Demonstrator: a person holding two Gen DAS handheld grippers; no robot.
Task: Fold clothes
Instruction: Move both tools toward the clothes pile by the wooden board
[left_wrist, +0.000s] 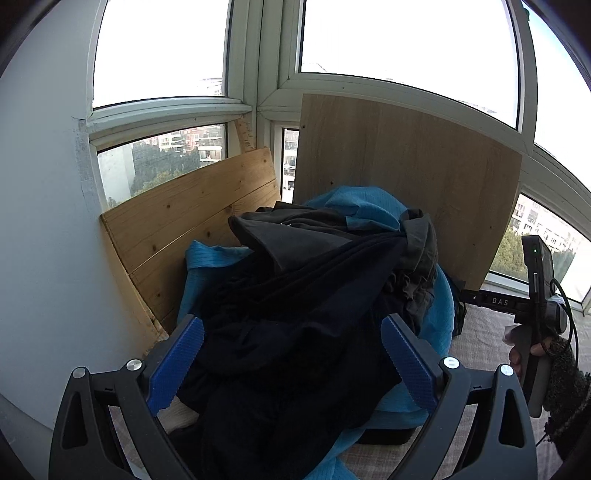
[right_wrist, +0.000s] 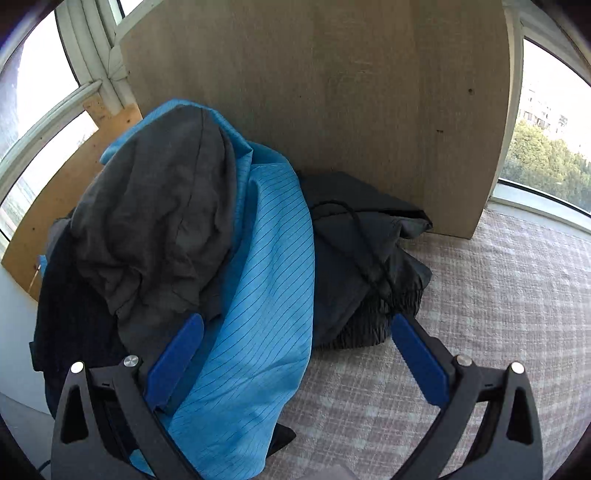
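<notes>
A heap of clothes fills the corner: a black garment (left_wrist: 295, 314) on top, a dark grey one (left_wrist: 417, 251) and a blue pinstriped one (left_wrist: 362, 206) under them. My left gripper (left_wrist: 291, 354) stands open with its blue pads on either side of the black cloth, gripping nothing. In the right wrist view the blue pinstriped garment (right_wrist: 266, 288) drapes down the pile with the grey garment (right_wrist: 159, 206) over it; black drawstring shorts (right_wrist: 362, 258) lie to the right. My right gripper (right_wrist: 295, 362) is open over the blue cloth's edge. The other gripper's body (left_wrist: 539, 288) shows at right, held by a hand.
A light wooden board (right_wrist: 332, 92) leans upright behind the pile, and a pine plank panel (left_wrist: 192, 214) stands at the left against the window. A checked pink-and-white cover (right_wrist: 480, 314) lies under everything. A grey wall (left_wrist: 44, 221) closes the left side.
</notes>
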